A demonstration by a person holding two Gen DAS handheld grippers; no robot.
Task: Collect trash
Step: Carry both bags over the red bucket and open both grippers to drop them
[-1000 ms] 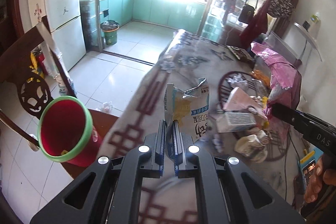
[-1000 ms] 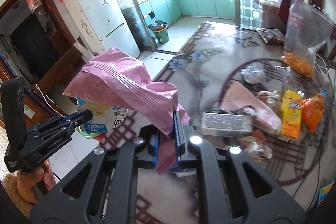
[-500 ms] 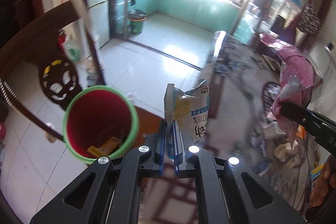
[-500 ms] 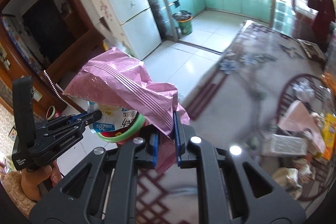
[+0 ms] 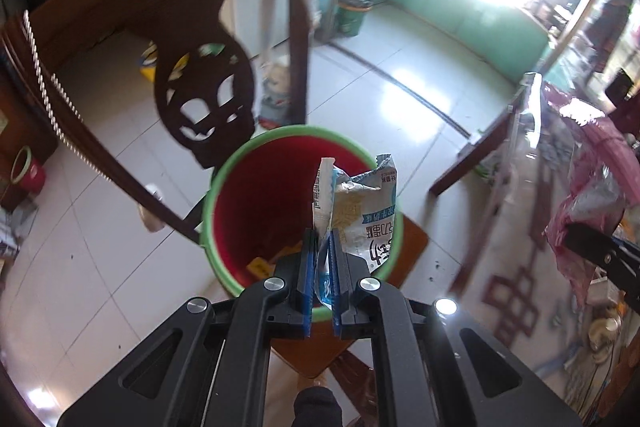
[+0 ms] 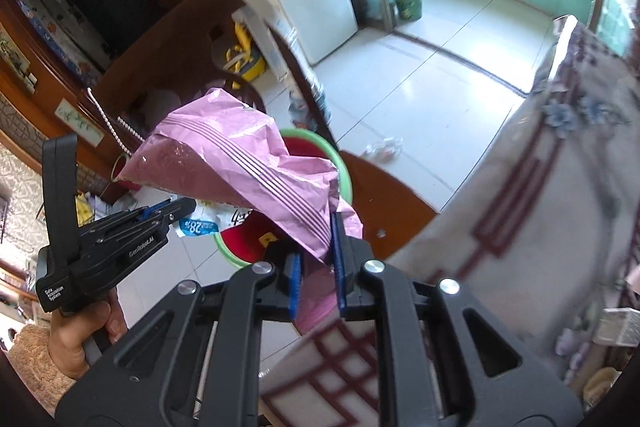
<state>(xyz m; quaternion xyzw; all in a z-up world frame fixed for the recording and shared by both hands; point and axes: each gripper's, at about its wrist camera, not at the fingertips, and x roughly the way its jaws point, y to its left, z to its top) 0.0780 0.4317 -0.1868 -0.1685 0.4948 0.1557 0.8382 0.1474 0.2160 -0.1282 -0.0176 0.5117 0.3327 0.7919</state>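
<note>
Left gripper (image 5: 321,243): closed on the lower edge of a crumpled white-and-blue snack wrapper (image 5: 360,203), which stands up from between the blue pads.
Wrapper position: held over the mouth of the red bin with green rim (image 5: 256,151); a few scraps are visible at the bin's bottom.
Right gripper (image 6: 318,251): clamped on a gathered corner of a pink plastic bag (image 6: 240,163), the bulk of which billows ahead of the jaws.
Bag position: in the air beside the table edge (image 6: 520,195), in front of the bin as seen in the right wrist view, not yet over its opening as far as can be judged.
Handling, wrapper: judged light, thin, stiff enough to hold its creases; a pinch at any edge is sufficient.
Handling, bag: judged very light, limp, slippery film; best held at a bunched fold, as a single layer may slide out.
Risk noted: both items could drift or catch on the rim when dropped.
</note>
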